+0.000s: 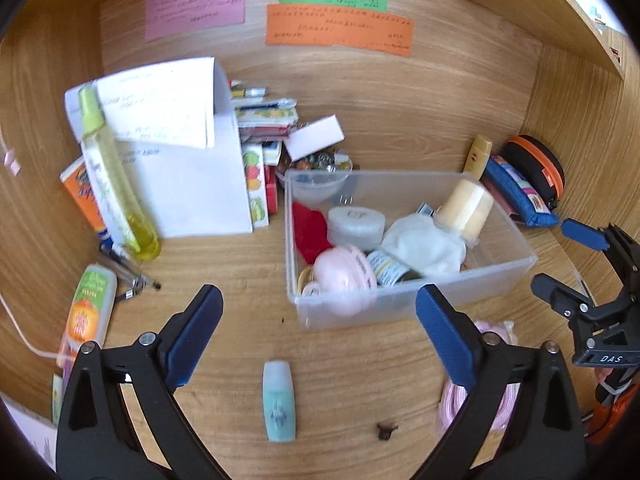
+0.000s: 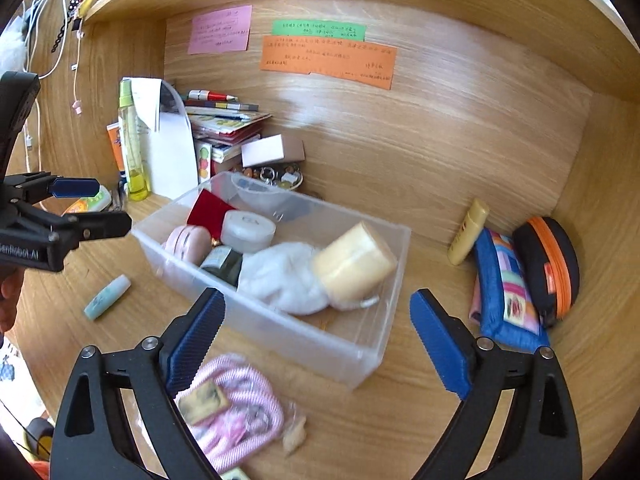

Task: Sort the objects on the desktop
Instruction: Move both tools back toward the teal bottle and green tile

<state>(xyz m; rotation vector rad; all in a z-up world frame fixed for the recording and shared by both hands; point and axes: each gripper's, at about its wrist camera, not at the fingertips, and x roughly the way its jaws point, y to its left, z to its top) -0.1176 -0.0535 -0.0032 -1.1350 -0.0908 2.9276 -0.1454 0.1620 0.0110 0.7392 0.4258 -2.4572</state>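
While both stand wide open and empty, left gripper above teal tube on table, right gripper before clear bin holding cream bottle, pink cord beside bin.

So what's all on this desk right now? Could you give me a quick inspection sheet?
Surface: wooden desk, walled alcove.
Job's things: clear bin holding a pink case, white round tub, cream bottle, white cloth, red pouch; teal tube lies loose outside.
Clutter: tall yellow spray bottle, papers, stacked booklets, blue pouch, black-orange case.
Grippers: left gripper and right gripper open, empty.
Cables: pink coiled cord; white leads hang at the left wall.
Surroundings: coloured notes on the back wall.
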